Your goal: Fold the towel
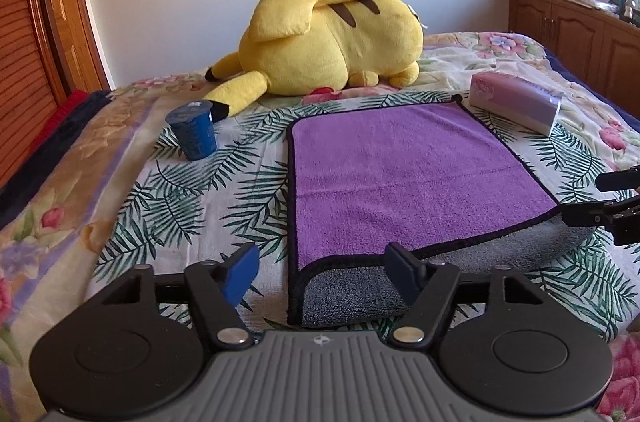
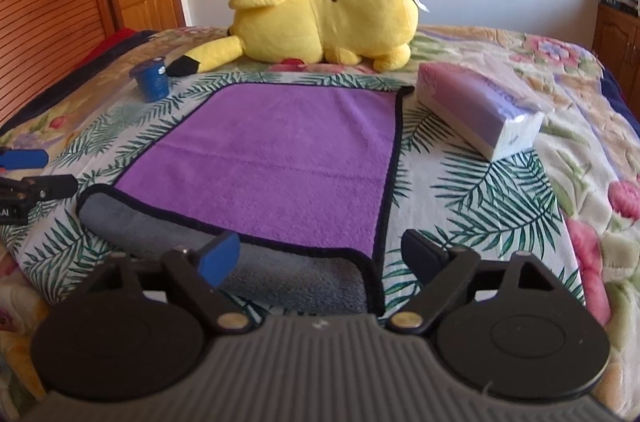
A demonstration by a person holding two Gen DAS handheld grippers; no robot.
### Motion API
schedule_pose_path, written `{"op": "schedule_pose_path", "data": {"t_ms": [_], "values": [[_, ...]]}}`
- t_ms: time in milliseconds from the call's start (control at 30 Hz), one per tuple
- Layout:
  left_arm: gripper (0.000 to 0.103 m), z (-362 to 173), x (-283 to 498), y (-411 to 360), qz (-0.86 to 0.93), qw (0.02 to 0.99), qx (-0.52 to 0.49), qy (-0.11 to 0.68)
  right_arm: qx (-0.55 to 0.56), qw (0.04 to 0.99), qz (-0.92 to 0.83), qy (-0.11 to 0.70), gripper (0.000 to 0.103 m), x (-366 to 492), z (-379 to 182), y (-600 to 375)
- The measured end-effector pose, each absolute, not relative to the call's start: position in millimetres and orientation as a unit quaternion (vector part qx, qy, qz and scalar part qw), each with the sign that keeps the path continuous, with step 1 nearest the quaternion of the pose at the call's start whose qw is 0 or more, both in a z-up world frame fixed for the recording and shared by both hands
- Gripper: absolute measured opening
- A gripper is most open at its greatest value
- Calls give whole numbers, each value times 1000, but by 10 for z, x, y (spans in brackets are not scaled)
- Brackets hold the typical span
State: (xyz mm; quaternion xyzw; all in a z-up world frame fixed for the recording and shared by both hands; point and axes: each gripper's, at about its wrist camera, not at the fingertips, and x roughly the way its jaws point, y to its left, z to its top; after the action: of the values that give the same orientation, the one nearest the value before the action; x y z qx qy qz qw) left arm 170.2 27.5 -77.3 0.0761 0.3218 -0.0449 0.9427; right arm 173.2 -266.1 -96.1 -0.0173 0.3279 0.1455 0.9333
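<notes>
Bed w/ floral and palm-leaf printed quilt (image 1: 120,206) carries everything. Big yellow plush toy w/ brown stripes (image 1: 332,38) lies at the far end, well apart from the work.

Purple microfibre towel w/ black piping and grey underside (image 1: 400,174) lies flat mid-bed, its near edge turned over so a grey strip shows along the front. Judging by the pile: soft, light, floppy, no stiffness, so it'll drape and sag wherever it's unsupported. Not fragile, not slippery, though the fleecy quilt may drag on it. Best hold looks like the two near corners at the piped hem, one per tool, pinching both layers of the rolled lip.

Lilac soft-pack of tissues (image 2: 476,110) sits just beside the towel's far right corner; could snag if a fold goes that way. Small dark-blue plastic cup w/ foil lid (image 1: 194,130) stands near the far left corner, apart from the towel.

Left tool (image 1: 324,272): released, fingers spread, over the near left corner, holding nothing. Right tool (image 2: 320,256): also released, wide, over the near right corner.

Views: right wrist shows the grey lip's rounded left end and the left tool's blue pad side-on. Left wrist shows the wooden cabinet w/ stacked linens (image 1: 560,22) at far right.
</notes>
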Motion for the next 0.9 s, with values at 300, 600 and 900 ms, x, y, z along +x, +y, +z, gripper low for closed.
{"op": "schedule_pose_path", "data": {"t_ms": [300,600,900], "values": [[33,-987,1900,397,-52,930,59,359,-14,921,148,359,78,1833,-1082,-2685],[23,-1163,1936,439,-57,915,52,396,-5,908,153,389,74,1898,-1182,-2715],[13,-1199,1900,415,-61,914,55,396,0,899,155,409,66,1903,-1222,-2724]]}}
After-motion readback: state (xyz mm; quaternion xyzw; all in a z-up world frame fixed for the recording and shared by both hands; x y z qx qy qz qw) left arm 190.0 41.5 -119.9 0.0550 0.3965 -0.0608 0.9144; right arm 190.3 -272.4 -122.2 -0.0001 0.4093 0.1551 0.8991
